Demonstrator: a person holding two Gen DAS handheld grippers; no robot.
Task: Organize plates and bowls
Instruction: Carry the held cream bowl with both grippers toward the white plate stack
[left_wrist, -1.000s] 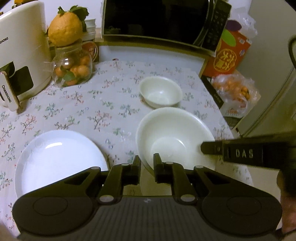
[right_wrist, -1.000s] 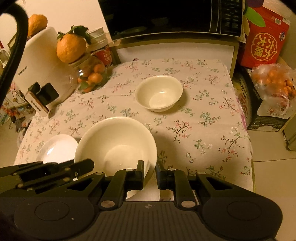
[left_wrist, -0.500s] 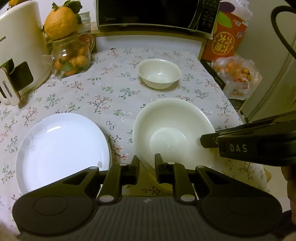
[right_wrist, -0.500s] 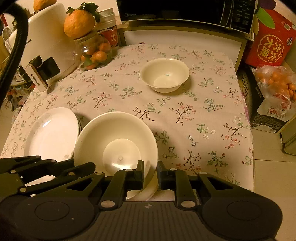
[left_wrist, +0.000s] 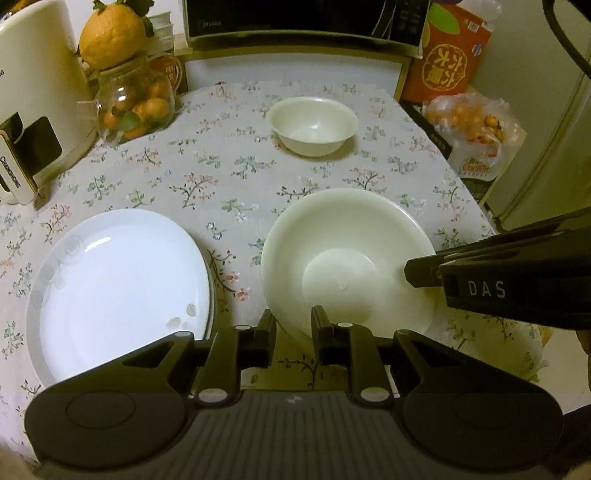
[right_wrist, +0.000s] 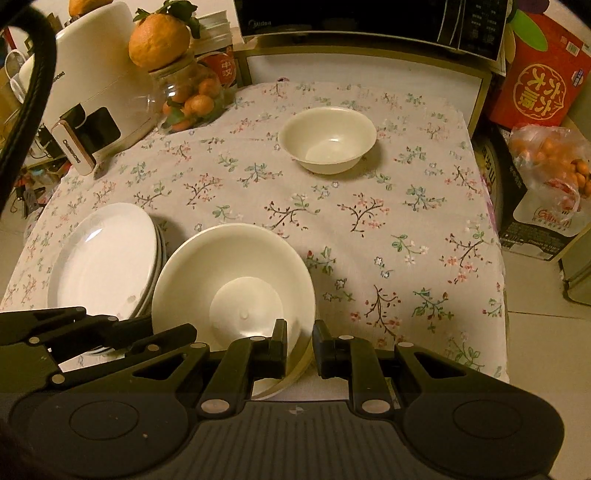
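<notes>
table (left_wrist: 229, 177): floral cloth over it; takes up most of both views.
microwave (right_wrist: 369, 18): black, far edge; "Midea" on door corner, keypad text too small to read.
white appliance (right_wrist: 92, 85): far L corner; "CHANGHONG" on side & on rose-gold handle.
red box (right_wrist: 543, 77): R of microwave, big Chinese chars in a yellow ring, can't read more.
fruit bag (left_wrist: 476, 136): clear plastic, small oranges; red logo, blurred.
plate stack (right_wrist: 107, 269): near-L, white w/ faint swirl print; at least 2 stacked per R view.
big bowl (left_wrist: 347, 266): cream, near edge just R of the plates, seems to sit on a flat plate whose rim shows under it in R view.
jar (left_wrist: 136, 99): glass, small oranges inside, large orange on top.
small bowl (left_wrist: 312, 125): cream, far centre, well apart from big bowl.
L gripper (left_wrist: 293, 338): straddles near rim of big bowl; jaws opening, pads look off the rim.
R gripper (right_wrist: 299, 345): narrow gap, straddles bowl's R rim; can't tell if pads press. Its side reads "DAS" in L view.
vs 1 s ago: both views show more of the plates and cloth; big bowl sits lower by the plates; L jaw gap wider.
</notes>
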